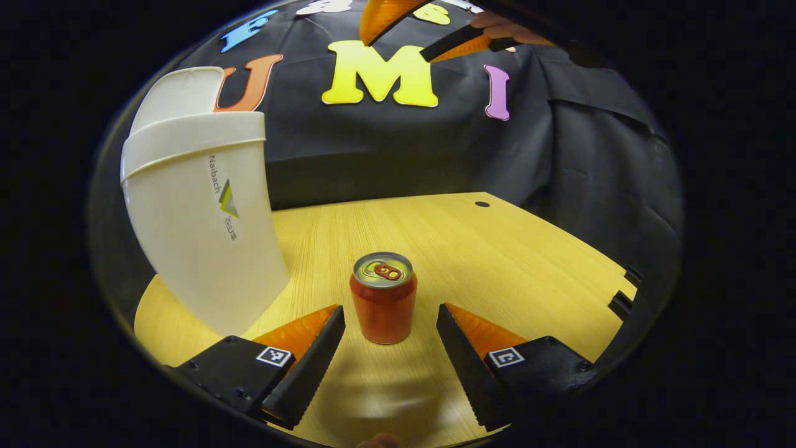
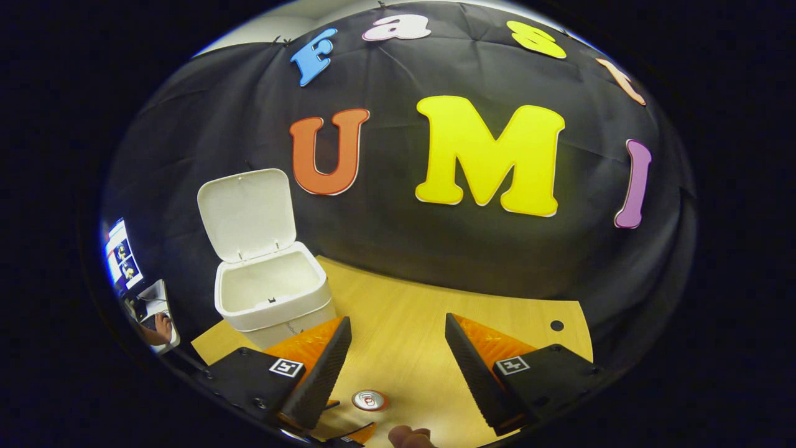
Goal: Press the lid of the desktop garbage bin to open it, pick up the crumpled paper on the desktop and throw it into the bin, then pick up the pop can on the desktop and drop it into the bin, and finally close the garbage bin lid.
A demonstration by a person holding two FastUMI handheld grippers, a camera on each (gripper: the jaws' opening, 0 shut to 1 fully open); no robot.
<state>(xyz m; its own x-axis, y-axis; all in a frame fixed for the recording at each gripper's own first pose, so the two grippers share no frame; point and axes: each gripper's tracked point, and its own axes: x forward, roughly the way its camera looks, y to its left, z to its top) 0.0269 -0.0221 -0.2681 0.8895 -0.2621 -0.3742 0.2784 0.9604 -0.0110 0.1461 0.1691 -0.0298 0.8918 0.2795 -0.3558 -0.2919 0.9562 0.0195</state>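
- The bin (image 1: 199, 218) carries small printed wording and a triangular logo on its side; the print is too curved and small to make out with confidence
- The pop can (image 1: 384, 297) stands upright on the tabletop (image 1: 497, 249), just beside the bin, its side bare of legible writing, pull tab on top
- The left claw (image 1: 390, 336) sits low and level at the tabletop, jaws spread wide, the can between them, untouched
- The right claw (image 2: 398, 348) hovers high, tilted down, jaws apart and empty, the can (image 2: 369, 400) below
- The bin (image 2: 267, 292) stands with its lid (image 2: 247, 211) raised, at the tabletop's (image 2: 435, 311) back left
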